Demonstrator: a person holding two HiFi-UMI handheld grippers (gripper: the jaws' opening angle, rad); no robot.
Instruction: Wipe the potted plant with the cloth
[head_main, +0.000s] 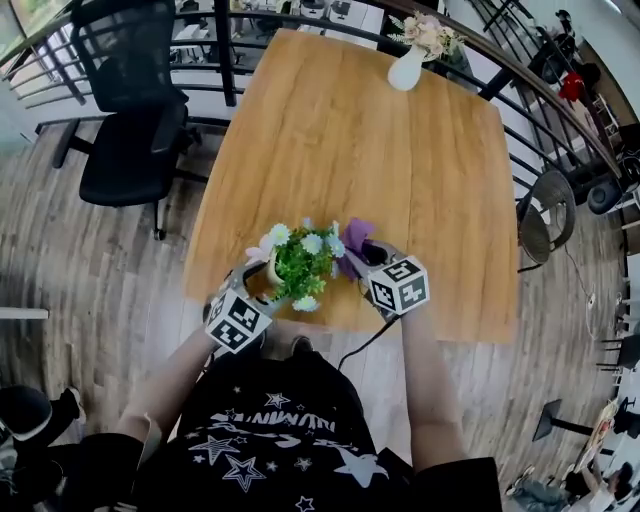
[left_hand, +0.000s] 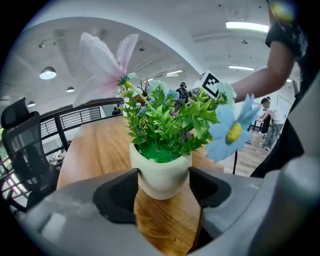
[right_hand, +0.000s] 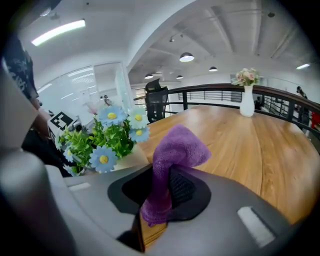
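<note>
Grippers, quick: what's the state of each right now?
Left gripper: closed on the potted plant, at its pot.
Right gripper: closed, holding the purple cloth.

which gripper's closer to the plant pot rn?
Left. The left gripper has its fingers on either side of the plant pot, apparently touching it. The right gripper, holding the purple cloth, sits beside the flowers.

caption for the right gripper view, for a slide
The right tongs pinch a purple cloth beside the plant.
</note>
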